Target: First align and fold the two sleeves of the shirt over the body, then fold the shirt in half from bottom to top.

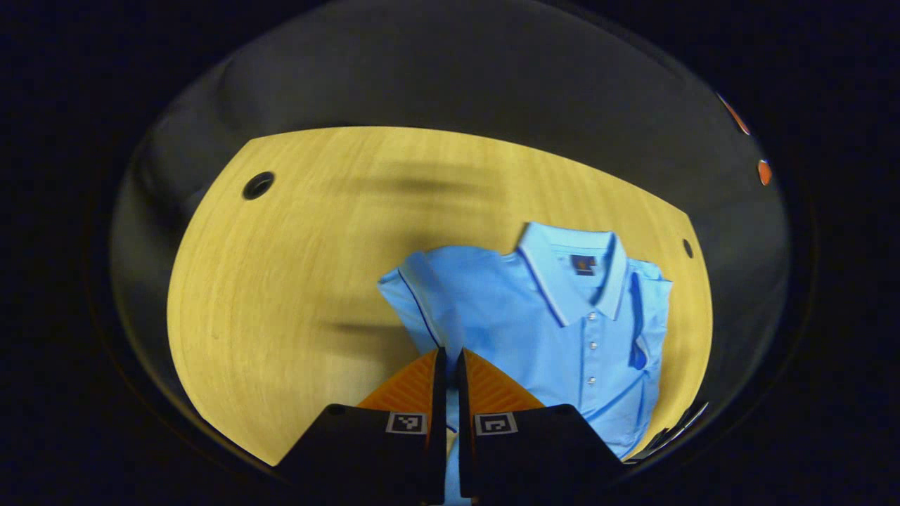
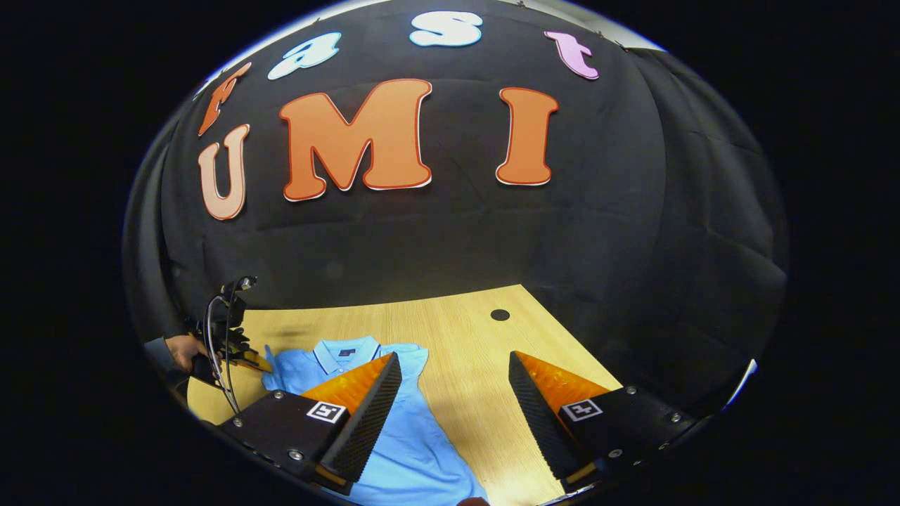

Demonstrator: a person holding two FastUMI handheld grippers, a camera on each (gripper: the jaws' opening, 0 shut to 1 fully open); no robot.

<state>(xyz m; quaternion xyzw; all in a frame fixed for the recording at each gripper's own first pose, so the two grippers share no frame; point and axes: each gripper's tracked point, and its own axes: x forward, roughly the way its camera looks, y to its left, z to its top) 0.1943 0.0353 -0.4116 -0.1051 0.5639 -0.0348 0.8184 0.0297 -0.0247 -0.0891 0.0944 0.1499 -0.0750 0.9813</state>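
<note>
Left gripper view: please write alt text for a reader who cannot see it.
A light blue polo shirt lies face up on a wooden table, collar away from the camera, with its sleeves folded in over the body. At the bottom, the left gripper has its fingers nearly together on a strip of the shirt's fabric.

A light wooden table (image 1: 295, 281) has a round cable hole (image 1: 258, 185) near one far corner and a second hole (image 2: 500, 314) near the other. Black cloth wall (image 2: 598, 232) hangs behind its far edge.
</note>
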